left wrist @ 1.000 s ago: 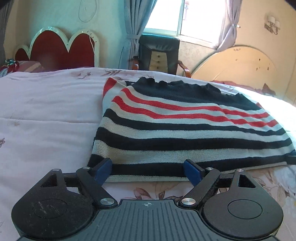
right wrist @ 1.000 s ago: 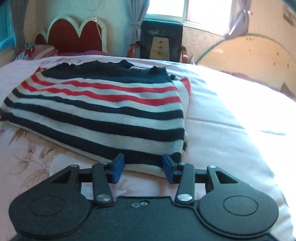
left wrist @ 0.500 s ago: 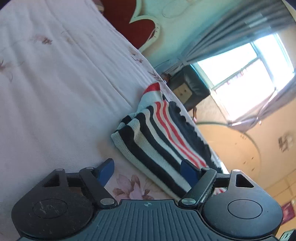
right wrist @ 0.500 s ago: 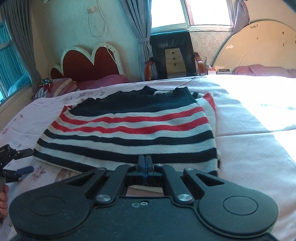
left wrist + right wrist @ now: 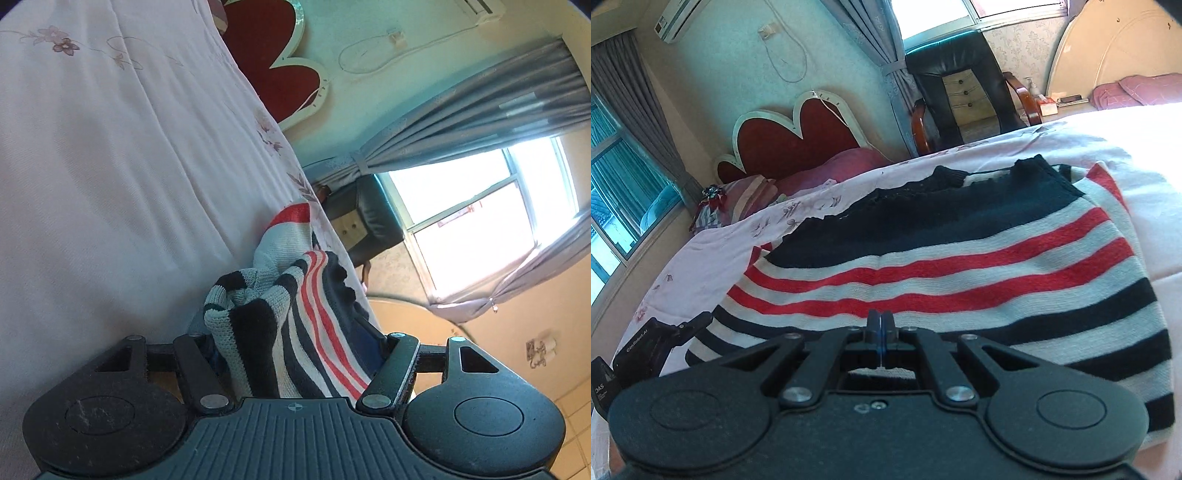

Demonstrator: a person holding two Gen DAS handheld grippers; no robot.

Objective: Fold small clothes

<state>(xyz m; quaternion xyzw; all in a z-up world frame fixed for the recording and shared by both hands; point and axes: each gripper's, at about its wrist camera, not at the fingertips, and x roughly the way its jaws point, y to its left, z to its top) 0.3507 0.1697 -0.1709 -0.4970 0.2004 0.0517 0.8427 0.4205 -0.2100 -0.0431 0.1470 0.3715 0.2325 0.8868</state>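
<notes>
A striped knit sweater [image 5: 960,266], navy, white and red, lies folded on the pale floral bedsheet [image 5: 713,254]. My right gripper [image 5: 881,325] is shut and empty, its blue pads pressed together above the sweater's middle. My left gripper [image 5: 295,350] is rolled on its side and open, its jaws wide apart around the sweater's bunched left edge [image 5: 258,332], which fills the gap between them. The left gripper also shows in the right wrist view [image 5: 661,343] at the sweater's left edge.
A red scalloped headboard [image 5: 790,144] and pillows [image 5: 750,192] stand at the bed's far end. A black armchair [image 5: 960,85] sits under the window. A second, cream headboard [image 5: 1108,48] is at the right. Bare sheet [image 5: 92,184] stretches left of the sweater.
My left gripper rolled sideways and pushed in until the sweater's left edge bunched between its open jaws. My right gripper shut, rose and moved forward over the sweater.
</notes>
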